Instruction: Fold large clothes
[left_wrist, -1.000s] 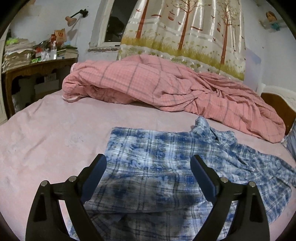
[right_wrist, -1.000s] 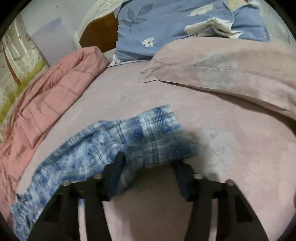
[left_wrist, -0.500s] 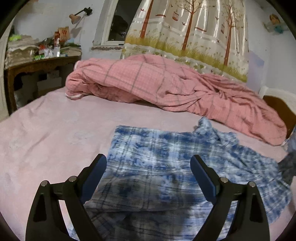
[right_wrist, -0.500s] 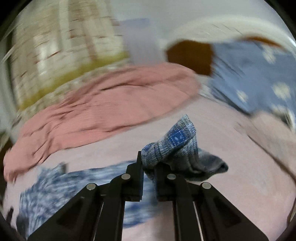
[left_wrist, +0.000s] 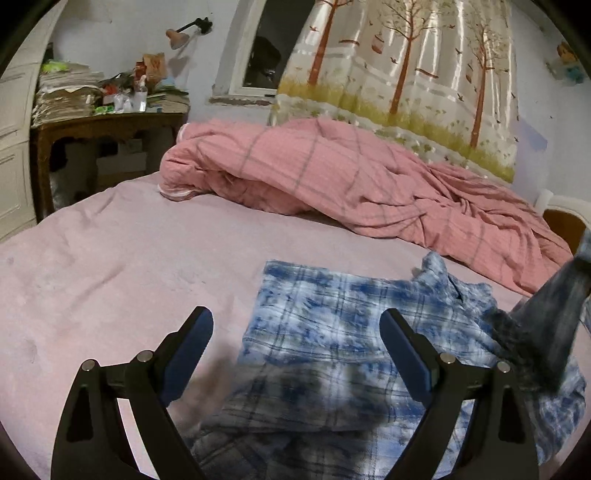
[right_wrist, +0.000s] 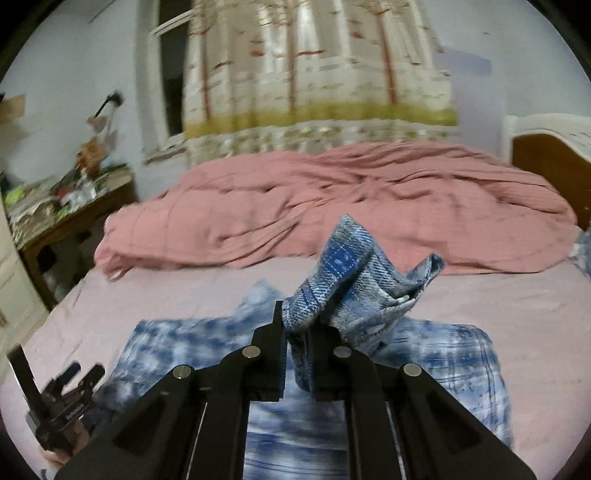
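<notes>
right claw (right_wrist: 298, 325) is pinching a bunched end of the blue checked shirt (right_wrist: 362, 280), and its jaws have just been closing on that cloth. it is holding this end up in the air, above the part of the shirt that is lying flat on the pink bed sheet (right_wrist: 535, 325). the lifted end is standing up in a crumpled point between the two black fingers. in the left wrist view this raised bit is showing as a dark blurry strip at the right edge.

left claw (left_wrist: 295, 354) is spread wide and is not gripping anything. it is hovering low over the near left corner of the shirt (left_wrist: 332, 332), with one finger over the bare sheet (left_wrist: 110, 277) and the other over the cloth. in the right wrist view it is sitting at the lower left, with a hand (right_wrist: 72, 441) around it.

behind the shirt a rumpled pink quilt (left_wrist: 351, 184) is lying along the far side of the bed. a curtain with trees (left_wrist: 406, 74) is hanging behind it. a wooden desk (left_wrist: 103, 125) piled with papers is standing at the left.
</notes>
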